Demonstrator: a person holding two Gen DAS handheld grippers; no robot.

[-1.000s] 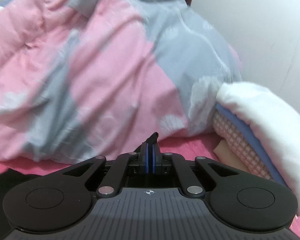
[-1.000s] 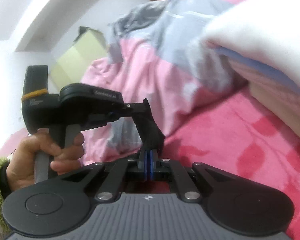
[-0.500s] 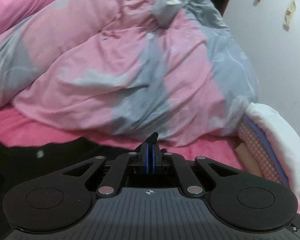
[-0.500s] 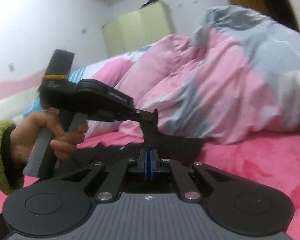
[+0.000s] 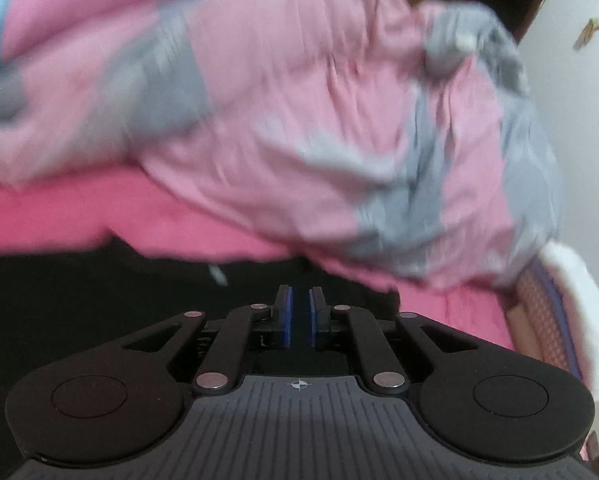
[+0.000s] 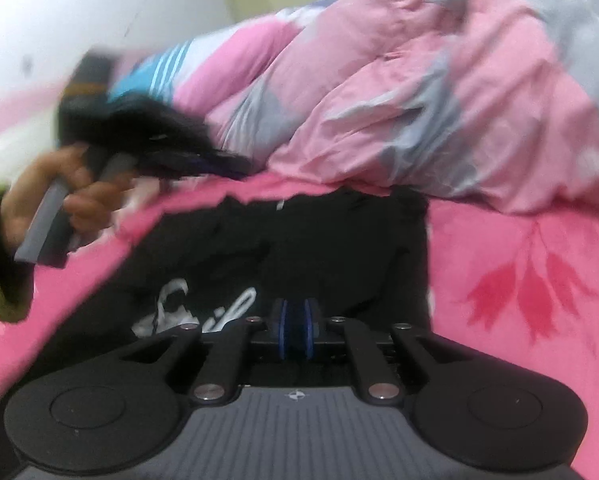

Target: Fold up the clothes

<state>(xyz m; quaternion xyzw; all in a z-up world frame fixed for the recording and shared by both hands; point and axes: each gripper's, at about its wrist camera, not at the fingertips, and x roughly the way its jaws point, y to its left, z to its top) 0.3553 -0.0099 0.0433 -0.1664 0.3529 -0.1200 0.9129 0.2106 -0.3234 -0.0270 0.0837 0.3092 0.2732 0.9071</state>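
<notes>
A black garment (image 6: 299,248) with white lettering (image 6: 235,304) lies spread on the pink bed sheet (image 6: 519,240). My right gripper (image 6: 295,328) hovers low over its near part, blue pads slightly parted, and no cloth shows between them. In the right wrist view my left gripper (image 6: 227,166), blurred and held by a hand (image 6: 51,200), is above the garment's far left corner. From the left wrist view the garment (image 5: 99,292) fills the lower left. There my left gripper (image 5: 298,312) shows a narrow gap between its pads.
A crumpled pink and grey duvet (image 5: 299,120) is heaped across the back of the bed (image 6: 439,100). A pillow under a white towel (image 5: 579,312) sits at the right, by a white wall. Bare pink sheet lies right of the garment.
Both grippers were shut on the lifted black cloth. They swung down toward the bed; the garment now lies flat and both pairs of pads have parted.
</notes>
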